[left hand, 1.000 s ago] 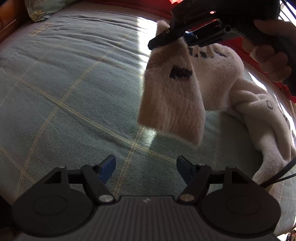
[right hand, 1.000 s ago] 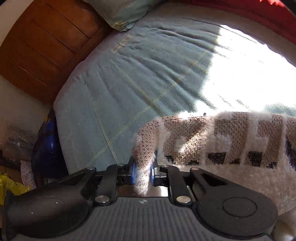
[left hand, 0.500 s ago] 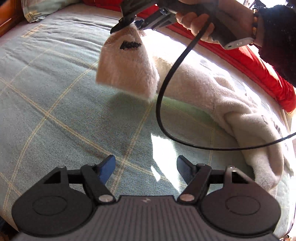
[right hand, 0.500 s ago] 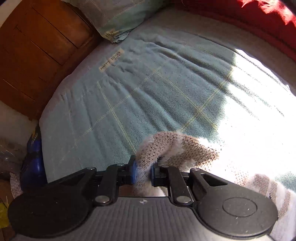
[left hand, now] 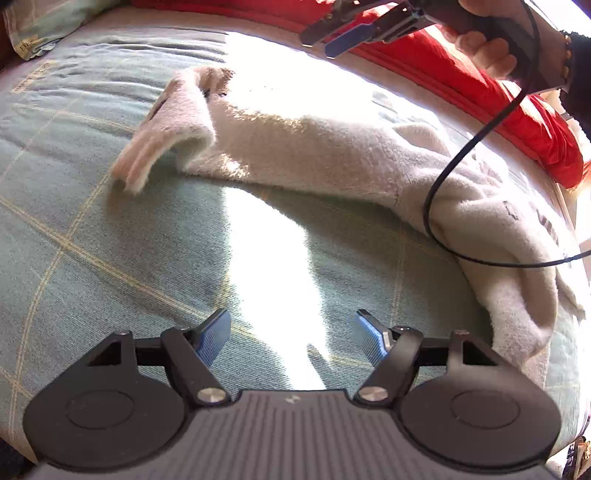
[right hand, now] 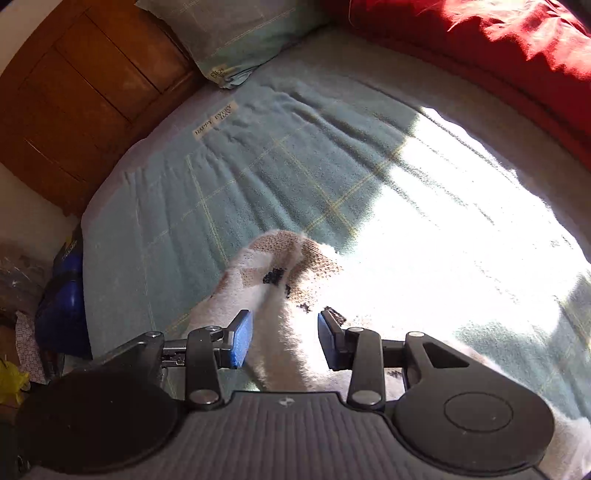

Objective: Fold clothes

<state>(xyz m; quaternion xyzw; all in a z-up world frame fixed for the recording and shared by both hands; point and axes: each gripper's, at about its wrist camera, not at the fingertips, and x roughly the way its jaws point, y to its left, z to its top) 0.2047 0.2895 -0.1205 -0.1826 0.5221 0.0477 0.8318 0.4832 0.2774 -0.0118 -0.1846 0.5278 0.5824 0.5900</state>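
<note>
A fluffy cream sweater [left hand: 314,147] lies stretched across the green checked bedspread [left hand: 110,240], and its sleeve end [left hand: 166,122] is doubled over at the left. My right gripper [right hand: 284,341] hovers over that sleeve [right hand: 273,273]; its jaws are opening and the pads stand clear of the fabric between them. In the left wrist view the right gripper [left hand: 332,37] sits high above the sweater in a person's hand. My left gripper [left hand: 291,338] is open over bare bedspread, nearer than the sweater, with nothing between its fingers.
A red blanket [left hand: 480,92] runs along the far side of the bed. A pillow [right hand: 229,33] leans on the wooden headboard [right hand: 74,92]. A black cable [left hand: 443,177] loops over the sweater's right part. Blue and yellow clutter [right hand: 62,295] lies on the floor beside the bed.
The right gripper carried the sleeve end leftward and let go of it; the sleeve now lies on the bedspread. The right gripper's jaws went from shut to apart. The left gripper stayed open.
</note>
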